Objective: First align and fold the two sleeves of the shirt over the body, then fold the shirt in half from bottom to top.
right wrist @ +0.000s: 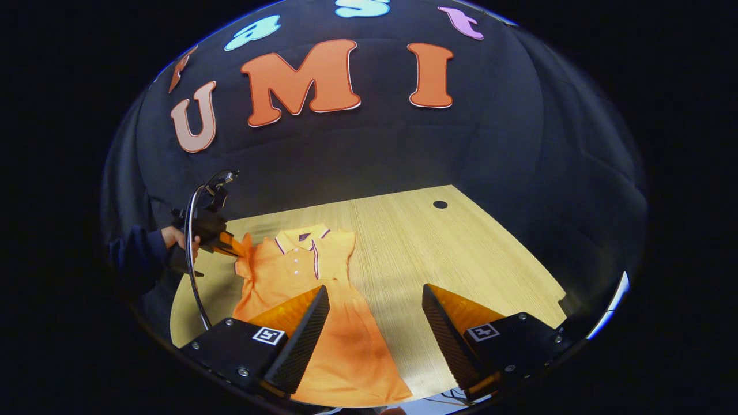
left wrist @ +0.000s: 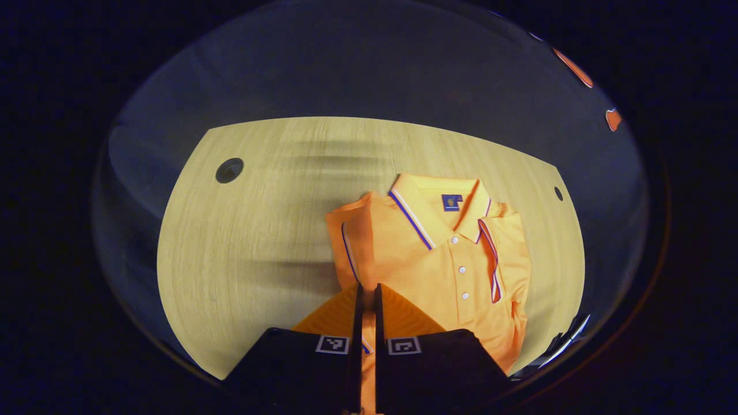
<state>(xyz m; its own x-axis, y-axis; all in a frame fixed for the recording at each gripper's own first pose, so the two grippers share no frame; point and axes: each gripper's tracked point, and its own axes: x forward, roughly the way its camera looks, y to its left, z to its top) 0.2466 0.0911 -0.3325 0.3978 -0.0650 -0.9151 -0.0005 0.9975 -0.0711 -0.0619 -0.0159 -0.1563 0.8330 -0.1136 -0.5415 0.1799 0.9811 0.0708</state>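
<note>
**A:** Where was the shirt?

**B:** The orange polo shirt [left wrist: 438, 259] lay collar-up on the wooden table [left wrist: 253, 242], right of centre in the left gripper view. One sleeve [left wrist: 490, 253] was already folded across the chest.

**A:** And the grippers?

**B:** The left gripper [left wrist: 366, 305] was clamped on the other sleeve [right wrist: 243, 253], lifting it at the middle left of the right gripper view. The right gripper [right wrist: 375, 311] hovered over the hem, fingers wide apart.

**A:** What was the risk?

**B:** Probably the pinched cloth slipping free, or the pull dragging the body askew, spoiling the alignment.
</note>
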